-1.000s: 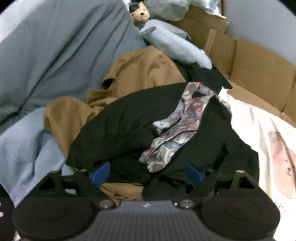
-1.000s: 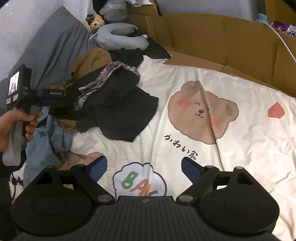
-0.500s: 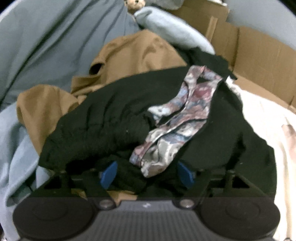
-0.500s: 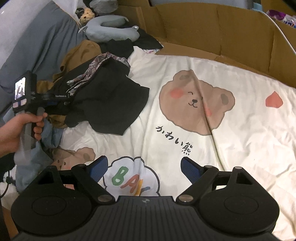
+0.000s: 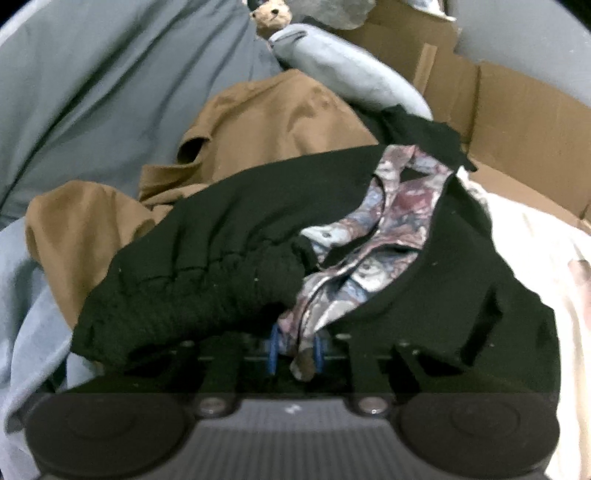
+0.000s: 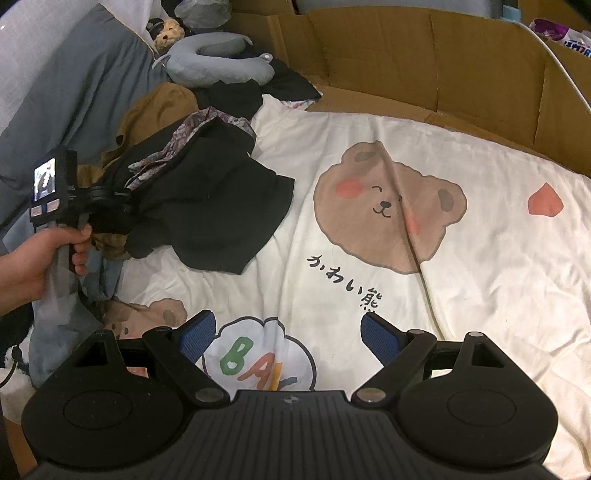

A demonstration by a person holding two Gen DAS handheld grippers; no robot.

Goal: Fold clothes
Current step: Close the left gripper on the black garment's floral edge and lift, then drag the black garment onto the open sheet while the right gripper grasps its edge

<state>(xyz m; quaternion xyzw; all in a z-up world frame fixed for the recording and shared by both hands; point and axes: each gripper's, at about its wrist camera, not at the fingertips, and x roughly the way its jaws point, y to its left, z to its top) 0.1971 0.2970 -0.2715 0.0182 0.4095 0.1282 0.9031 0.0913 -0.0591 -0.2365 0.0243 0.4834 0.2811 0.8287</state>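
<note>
A pile of clothes lies at the left of a bear-print sheet (image 6: 480, 266). On top is a black garment (image 5: 229, 229), with a patterned floral garment (image 5: 388, 229) draped across it and a brown garment (image 5: 280, 114) underneath. My left gripper (image 5: 296, 352) is pushed into the near edge of the pile. Its jaws are closing, and the blue pads pinch the hanging end of the patterned garment. In the right wrist view a hand (image 6: 33, 266) holds that gripper's handle beside the black garment (image 6: 207, 206). My right gripper (image 6: 288, 332) hovers open over the sheet with nothing between its fingers.
A grey neck pillow (image 6: 218, 62) and a small teddy bear (image 6: 168, 31) lie behind the pile. A grey-blue cushion (image 5: 92, 74) rises at the left. Cardboard walls (image 6: 406, 55) line the far side, with a white cable (image 6: 565, 74) over them. Light blue cloth (image 5: 22, 295) lies under the pile.
The left gripper sank into the pile's near edge and its jaws came together from wide apart onto the patterned garment's end. The right gripper has hardly moved.
</note>
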